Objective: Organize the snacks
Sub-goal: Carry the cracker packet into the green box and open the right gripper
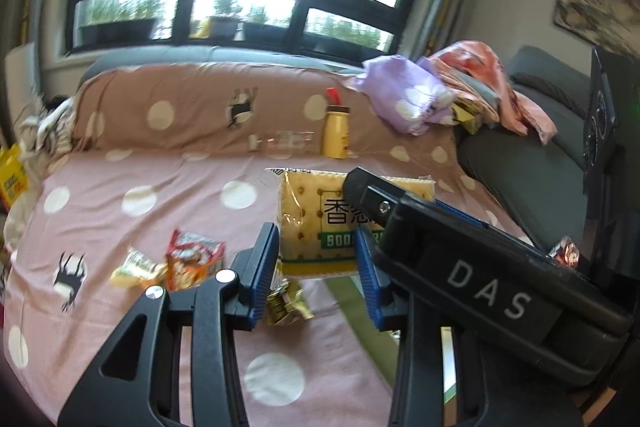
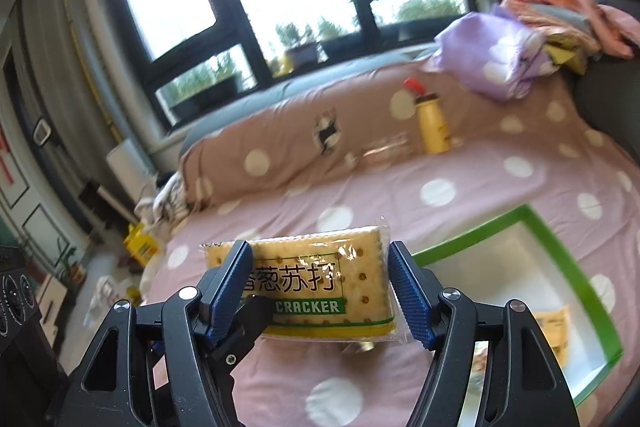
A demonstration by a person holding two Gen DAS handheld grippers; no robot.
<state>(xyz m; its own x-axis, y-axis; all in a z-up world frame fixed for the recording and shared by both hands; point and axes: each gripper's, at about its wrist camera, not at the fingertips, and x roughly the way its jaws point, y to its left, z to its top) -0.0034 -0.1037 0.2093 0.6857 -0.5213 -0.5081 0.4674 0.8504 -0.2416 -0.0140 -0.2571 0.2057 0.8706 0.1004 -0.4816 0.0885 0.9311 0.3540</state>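
Crackers come first in the left wrist view: the soda cracker pack (image 1: 316, 223) hangs in the air ahead of the left gripper (image 1: 317, 259), above the pink polka-dot bedsheet (image 1: 192, 195), its lower edge reaching down between the blue pads (image 1: 265, 259), which stand narrow on either side of that edge; whether they really press the wrapper I cannot tell for sure, though they look to be touching it. The right gripper's black body crosses in from the right and covers the pack's right end (so both claws meet on the one pack). Loose snack packets (image 1: 188, 259) lie on the sheet lower left, and a yellow bottle (image 1: 336, 135) stands far back against the pillow. In the right wrist view the same pack (image 2: 320, 279) lies crosswise, long axis running left to right between the fingers of the right gripper (image 2: 320, 291), whose pads pinch its two short ends at a half-wide spread. The green-rimmed tray (image 2: 560, 235) sits on the sheet to the right of and below the pack, on the right hand's side, so the carry probably goes rightward and down, and the right hand looks nearer to it.
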